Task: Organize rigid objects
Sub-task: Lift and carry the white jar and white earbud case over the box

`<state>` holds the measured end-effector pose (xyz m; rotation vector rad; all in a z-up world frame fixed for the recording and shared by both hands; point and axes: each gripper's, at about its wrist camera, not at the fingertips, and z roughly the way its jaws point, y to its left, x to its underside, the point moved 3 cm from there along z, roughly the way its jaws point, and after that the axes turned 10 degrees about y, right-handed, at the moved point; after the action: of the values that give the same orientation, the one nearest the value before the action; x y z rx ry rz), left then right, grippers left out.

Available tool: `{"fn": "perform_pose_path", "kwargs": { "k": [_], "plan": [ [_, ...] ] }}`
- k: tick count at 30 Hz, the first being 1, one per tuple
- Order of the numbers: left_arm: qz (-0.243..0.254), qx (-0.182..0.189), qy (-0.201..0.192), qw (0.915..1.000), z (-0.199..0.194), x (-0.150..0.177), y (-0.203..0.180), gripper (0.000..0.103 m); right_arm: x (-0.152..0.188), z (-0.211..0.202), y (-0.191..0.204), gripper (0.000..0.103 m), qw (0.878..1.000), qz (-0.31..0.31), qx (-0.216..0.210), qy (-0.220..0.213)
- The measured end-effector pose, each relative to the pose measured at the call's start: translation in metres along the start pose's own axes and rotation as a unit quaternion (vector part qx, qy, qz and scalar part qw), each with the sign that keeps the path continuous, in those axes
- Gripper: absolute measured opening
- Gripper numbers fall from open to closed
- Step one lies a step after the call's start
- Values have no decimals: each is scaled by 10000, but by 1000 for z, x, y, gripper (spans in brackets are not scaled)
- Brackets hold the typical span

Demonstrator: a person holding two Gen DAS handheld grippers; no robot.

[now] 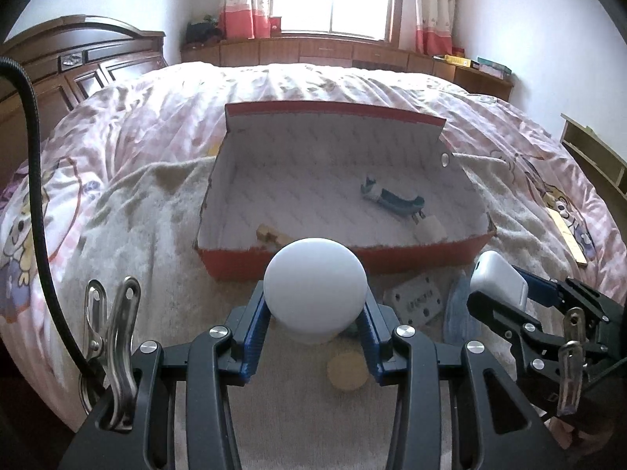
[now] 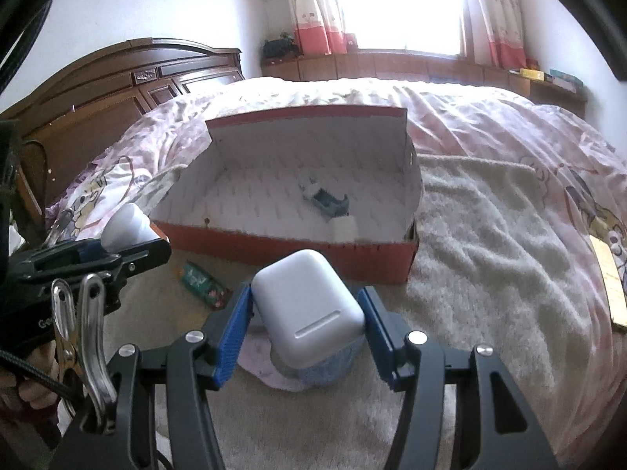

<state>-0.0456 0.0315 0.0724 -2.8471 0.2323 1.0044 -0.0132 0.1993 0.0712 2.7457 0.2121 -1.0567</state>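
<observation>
Mid-carry — your left gripper point(image 1: 315, 313) clamps a white round-topped piece point(image 1: 315, 288), possibly a bottle; your right gripper point(image 2: 307, 327) clamps a white earbud case point(image 2: 307, 307) — next, lift both over the red box's front wall point(image 1: 411, 256) and release.

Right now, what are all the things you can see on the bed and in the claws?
Box: one, red outside, white inside, open on the bed ahead of both claws.
Teal tool: one, lying inside the box.
White plug block: one, inside the box, near its front wall.
Wooden piece: one, tan, inside the box, front left.
Round cap: one, white, held in the left claw.
Earbud case: one, white, held in the right claw.
Wooden disc: one, tan, on the blanket below the left claw.
Grey plate: one, with holes, on the blanket before the box.
Green packet: one, on the blanket.
Ruler: one, wooden, far right.
Left claw: black, blue pads.
Right claw: same.
</observation>
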Motion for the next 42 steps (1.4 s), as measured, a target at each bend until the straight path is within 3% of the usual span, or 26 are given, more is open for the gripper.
{"fn": "perform_pose_path", "kwargs": {
  "k": [15, 23, 42],
  "plan": [
    [-14, -93, -231, 9997, 13, -50, 4, 43, -49, 13, -1, 59, 9997, -133, -51, -177],
    [-52, -153, -153, 9998, 32, -70, 8, 43, -71, 31, -6, 59, 9999, -106, -20, -90],
    [-145, -235, 648, 9975, 111, -97, 13, 43, -91, 79, -31, 59, 9996, 2, 61, 272]
  ]
}}
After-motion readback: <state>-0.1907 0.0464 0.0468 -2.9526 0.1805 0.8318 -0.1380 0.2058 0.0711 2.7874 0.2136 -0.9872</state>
